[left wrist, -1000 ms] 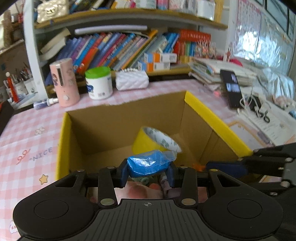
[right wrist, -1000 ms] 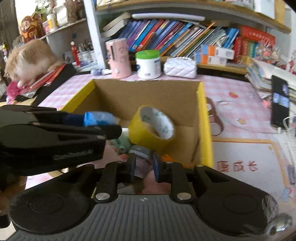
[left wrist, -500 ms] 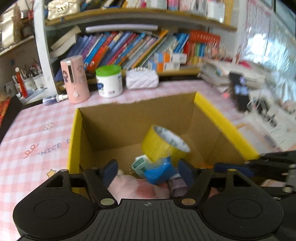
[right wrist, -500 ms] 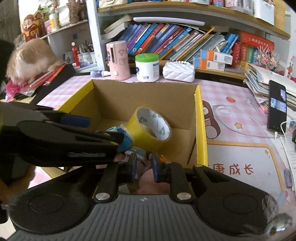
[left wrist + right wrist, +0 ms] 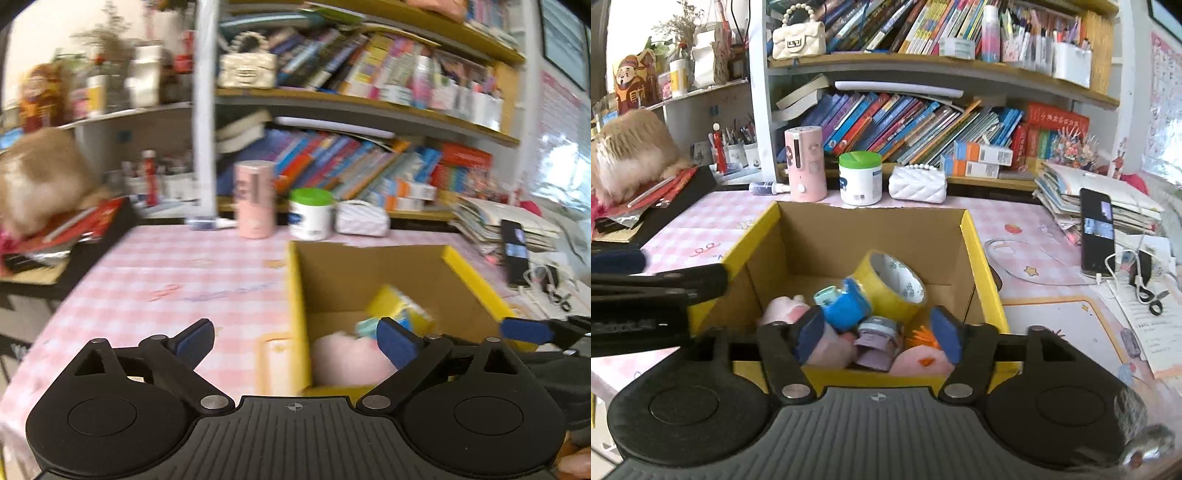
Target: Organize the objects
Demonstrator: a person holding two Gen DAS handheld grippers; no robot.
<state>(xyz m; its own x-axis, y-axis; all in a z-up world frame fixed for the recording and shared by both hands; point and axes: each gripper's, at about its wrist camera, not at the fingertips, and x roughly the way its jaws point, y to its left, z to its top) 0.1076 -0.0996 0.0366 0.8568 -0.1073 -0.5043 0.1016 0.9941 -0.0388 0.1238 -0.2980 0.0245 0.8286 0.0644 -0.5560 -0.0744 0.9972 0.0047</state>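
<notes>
A yellow-rimmed cardboard box stands on the pink checked table. In it lie a yellow tape roll, a blue packet, a pink soft toy, a purple item and an orange-and-pink toy. My right gripper is open and empty above the box's near edge. My left gripper is open and empty, over the box's left wall; its arm shows at the left of the right wrist view. The left wrist view is blurred.
Behind the box stand a pink cylinder, a white jar with a green lid and a white quilted pouch. Bookshelves rise at the back. A phone, cables and scissors lie right. A furry animal sits left.
My left gripper opened, dropped the blue packet into the box, then lifted and swung left. My right gripper opened and pulled back upward.
</notes>
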